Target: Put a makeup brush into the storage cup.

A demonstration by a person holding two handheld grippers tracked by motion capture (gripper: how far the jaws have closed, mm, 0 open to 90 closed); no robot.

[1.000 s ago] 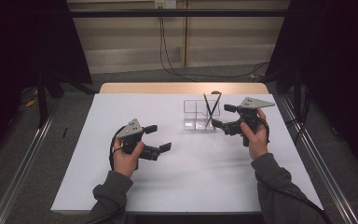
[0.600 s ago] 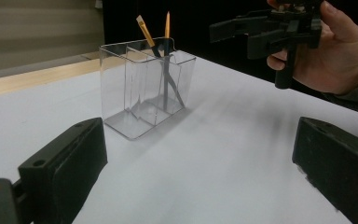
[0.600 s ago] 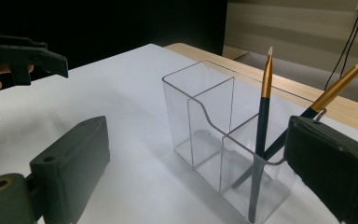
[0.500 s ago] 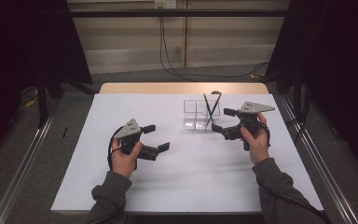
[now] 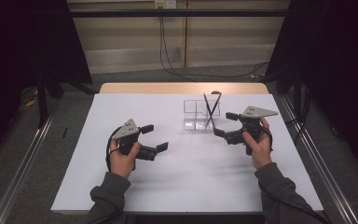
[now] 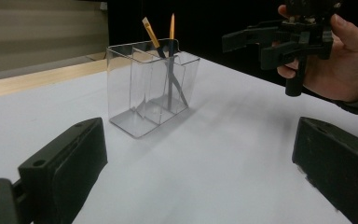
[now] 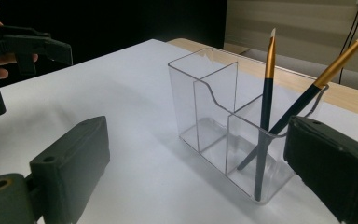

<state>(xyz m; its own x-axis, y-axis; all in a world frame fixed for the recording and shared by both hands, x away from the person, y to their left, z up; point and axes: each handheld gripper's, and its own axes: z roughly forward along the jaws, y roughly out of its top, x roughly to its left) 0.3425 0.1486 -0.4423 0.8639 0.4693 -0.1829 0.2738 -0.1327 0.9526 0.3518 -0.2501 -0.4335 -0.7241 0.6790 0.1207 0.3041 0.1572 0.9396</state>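
Clear plastic holder (image 5: 201,115) stands toward the far edge of the white desk (image 5: 186,182), with two dark brushes (image 5: 210,110) crossed in one end compartment. Just beside it, the right tongs (image 5: 222,124) gape wide, holding nothing. Well apart from it, the left tongs (image 5: 154,137) gape too, empty.

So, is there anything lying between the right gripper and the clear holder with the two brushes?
Nothing: the right gripper stands close beside the clear holder, and the right gripper view shows bare white table up to its wall.
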